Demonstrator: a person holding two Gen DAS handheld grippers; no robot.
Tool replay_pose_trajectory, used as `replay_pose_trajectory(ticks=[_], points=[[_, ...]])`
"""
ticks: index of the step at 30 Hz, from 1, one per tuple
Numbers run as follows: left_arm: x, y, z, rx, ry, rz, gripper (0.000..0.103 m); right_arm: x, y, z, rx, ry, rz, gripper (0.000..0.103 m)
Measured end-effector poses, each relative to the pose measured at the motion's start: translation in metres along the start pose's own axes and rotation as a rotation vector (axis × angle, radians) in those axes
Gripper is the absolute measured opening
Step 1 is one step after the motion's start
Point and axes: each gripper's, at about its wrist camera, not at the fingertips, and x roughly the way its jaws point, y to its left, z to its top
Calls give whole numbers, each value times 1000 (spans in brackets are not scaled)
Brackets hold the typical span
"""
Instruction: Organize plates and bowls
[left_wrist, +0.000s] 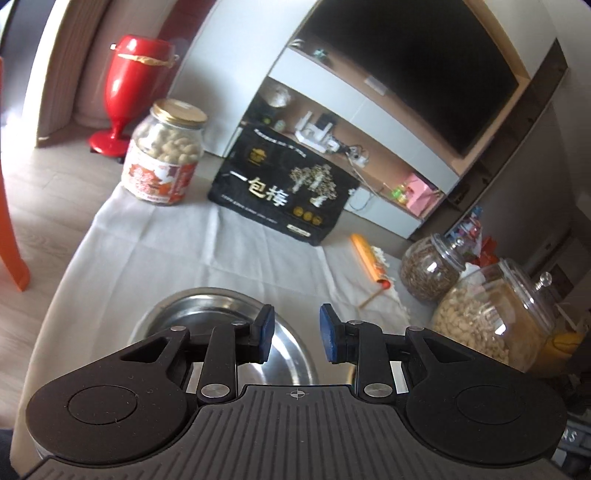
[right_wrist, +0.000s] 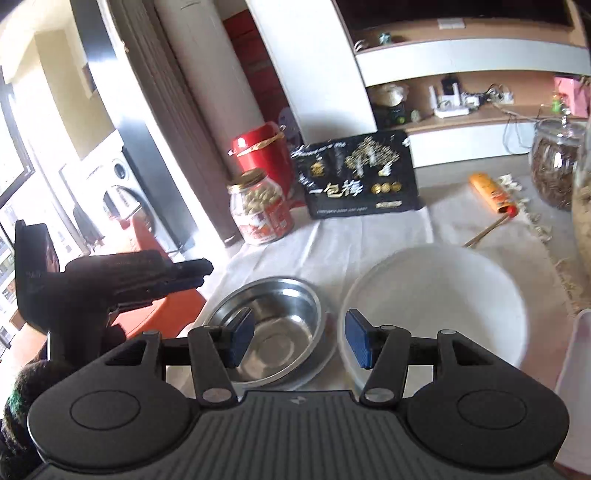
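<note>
Steel bowl (right_wrist: 271, 328) and white bowl (right_wrist: 436, 306), side by side on the white cloth (right_wrist: 332, 240), rims nearly touching, steel to the left. Both upright, mouths upward; round in outline, hence no long axis to speak of. Steel bowl apparently seated on a steel plate (right_wrist: 317, 373), of which only a thin edge shows beneath its near side; whether one dish or several lie there cannot be told. Left gripper (left_wrist: 295, 334): blue pads apart, nothing between them, poised above the right rim of the steel bowl (left_wrist: 221, 314). Right gripper (right_wrist: 299, 341): pads likewise parted and empty, poised over the gap between the two bowls. Left gripper seen again from the right wrist view as a dark body (right_wrist: 122, 280) raised at the left of the bowls. Judged progress: early or middle stage, with the two bowls not yet nested and neither one grasped; remaining work probably a grasp on one rim and a stacking of one bowl into the other. Background clutter at the far side of the cloth: peanut jar (left_wrist: 162, 155), black snack bag (left_wrist: 284, 184), two glass jars (left_wrist: 491, 314) at the right.
</note>
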Motion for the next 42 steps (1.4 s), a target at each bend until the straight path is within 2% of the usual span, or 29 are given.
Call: replay_pose_trajectory(ticks=[3, 6, 12, 17, 19, 22, 27, 29, 33, 37, 42], points=[[18, -42, -8, 91, 67, -75, 30, -9, -41, 7, 24, -84, -186, 55], [35, -78, -17, 176, 118, -85, 30, -6, -69, -1, 52, -75, -260, 55], [62, -101, -35, 275, 192, 32, 30, 17, -96, -20, 88, -3, -221, 55], [82, -88, -38, 239, 242, 118, 31, 36, -106, -25, 98, 32, -205, 55], [86, -82, -36, 205, 251, 135, 38, 43, -109, -24, 100, 33, -215, 55], [94, -74, -33, 162, 269, 132, 47, 51, -118, -21, 111, 39, -232, 55], [107, -67, -34, 100, 333, 85, 47, 59, -131, -21, 168, 81, -190, 55], [111, -65, -39, 67, 369, 54, 46, 63, -134, -24, 187, 124, -161, 55], [118, -66, -49, 71, 408, 42, 47, 73, -133, -29, 238, 218, -59, 55], [123, -64, -56, 60, 434, 29, 48, 84, -131, -30, 250, 273, -47, 55], [126, -72, -64, 88, 425, 37, 55, 100, -135, -40, 336, 380, 28, 56]])
